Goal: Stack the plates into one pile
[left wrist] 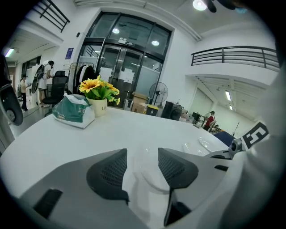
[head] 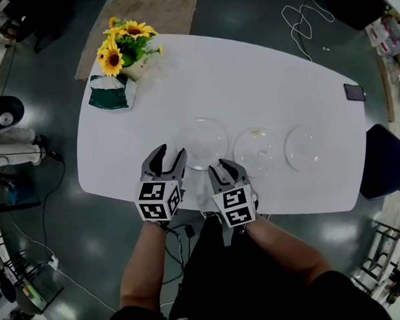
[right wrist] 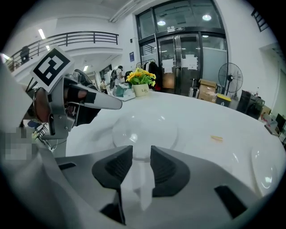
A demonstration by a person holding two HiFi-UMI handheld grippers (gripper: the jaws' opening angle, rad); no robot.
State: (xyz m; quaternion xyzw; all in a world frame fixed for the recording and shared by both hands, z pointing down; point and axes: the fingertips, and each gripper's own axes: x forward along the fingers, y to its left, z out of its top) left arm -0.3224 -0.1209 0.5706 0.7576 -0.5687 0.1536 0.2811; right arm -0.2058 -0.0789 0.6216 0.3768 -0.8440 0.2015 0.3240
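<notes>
Three clear plates lie in a row on the white table (head: 262, 79): the left plate (head: 202, 141), the middle plate (head: 256, 151) and the right plate (head: 303, 148). My left gripper (head: 172, 151) is open at the left plate's near-left rim. In the left gripper view that plate (left wrist: 146, 169) shows faintly between the spread jaws of the gripper (left wrist: 142, 152). My right gripper (head: 224, 165) is at the same plate's near-right rim. In the right gripper view its jaws (right wrist: 141, 150) stand a little apart, with the plate (right wrist: 145, 127) just beyond the tips. Neither gripper holds anything.
A vase of sunflowers (head: 129, 49) and a green-and-white pack (head: 111, 92) stand at the table's far left corner. A dark phone (head: 354, 92) lies at the right edge. A blue chair (head: 382, 160) is beside the table on the right. A small yellow crumb (right wrist: 216, 138) lies near the middle plate.
</notes>
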